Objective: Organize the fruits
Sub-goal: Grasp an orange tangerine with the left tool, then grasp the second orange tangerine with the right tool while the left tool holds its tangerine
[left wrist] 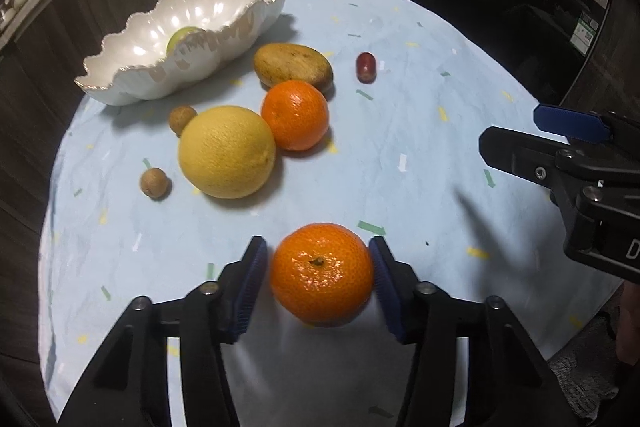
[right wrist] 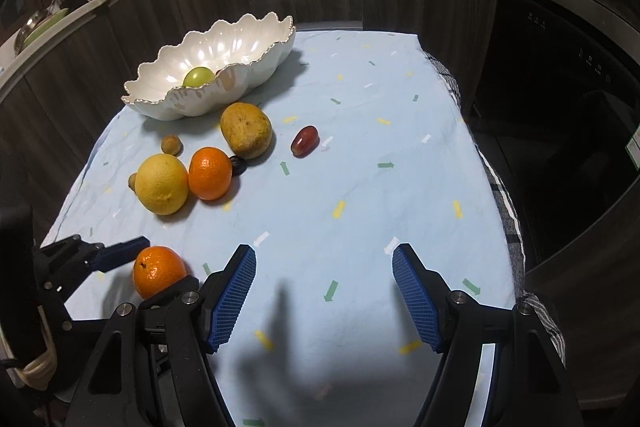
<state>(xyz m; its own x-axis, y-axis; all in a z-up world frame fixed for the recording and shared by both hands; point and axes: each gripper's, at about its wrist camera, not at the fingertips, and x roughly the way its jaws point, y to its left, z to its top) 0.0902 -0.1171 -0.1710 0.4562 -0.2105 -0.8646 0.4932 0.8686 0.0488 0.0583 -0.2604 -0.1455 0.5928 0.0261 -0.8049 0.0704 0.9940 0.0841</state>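
In the left wrist view the left gripper (left wrist: 318,281) sits low in the centre of the frame with a near mandarin (left wrist: 322,273) between its blue pads; the right pad looks to touch the peel, while a thin gap shows at the left pad, so a firm grip cannot be confirmed. The fruit rests on the pale blue tablecloth (left wrist: 400,115) with its stem scar facing up. In the right wrist view the right gripper (right wrist: 324,291) stands at lower centre, its jaws wide apart over bare cloth with nothing between them. Further up the left wrist frame, left of centre, a large yellow citrus (left wrist: 227,151) touches a second mandarin (left wrist: 295,115), and a brown-yellow mango (left wrist: 293,65) lies just behind that mandarin. Two small brown longans (left wrist: 154,183) (left wrist: 181,119) lie to the left of the yellow citrus, one near its lower left and one at its upper left. A red grape (left wrist: 365,67) lies apart, right of the mango. At upper left stands a white scalloped bowl (left wrist: 132,79) with a green fruit (left wrist: 182,37) inside.
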